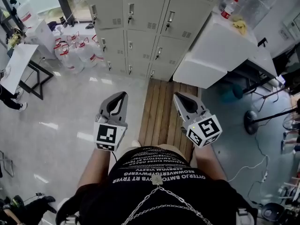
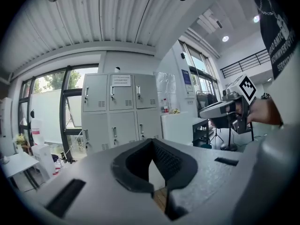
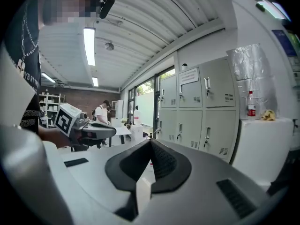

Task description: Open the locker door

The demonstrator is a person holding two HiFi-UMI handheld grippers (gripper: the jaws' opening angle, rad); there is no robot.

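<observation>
A bank of grey lockers (image 1: pixel 140 27) stands ahead, every door shut, each with a small upright handle. It also shows in the left gripper view (image 2: pixel 122 111) and the right gripper view (image 3: pixel 197 107). My left gripper (image 1: pixel 123 94) and right gripper (image 1: pixel 177 95) are held side by side in front of my chest, well short of the lockers and touching nothing. Both point roughly level at them. The left gripper (image 2: pixel 152 140) has its jaws closed tip to tip with nothing between. The right gripper (image 3: pixel 151 140) is shut and empty too.
A white cabinet (image 1: pixel 215 50) stands right of the lockers, with a bottle (image 1: pixel 228 7) on top. Large water jugs (image 1: pixel 75 50) sit on the floor to the left, beside a white table (image 1: pixel 18 64). A wooden platform (image 1: pixel 164 111) lies before the lockers. A person (image 3: pixel 101 111) stands far off.
</observation>
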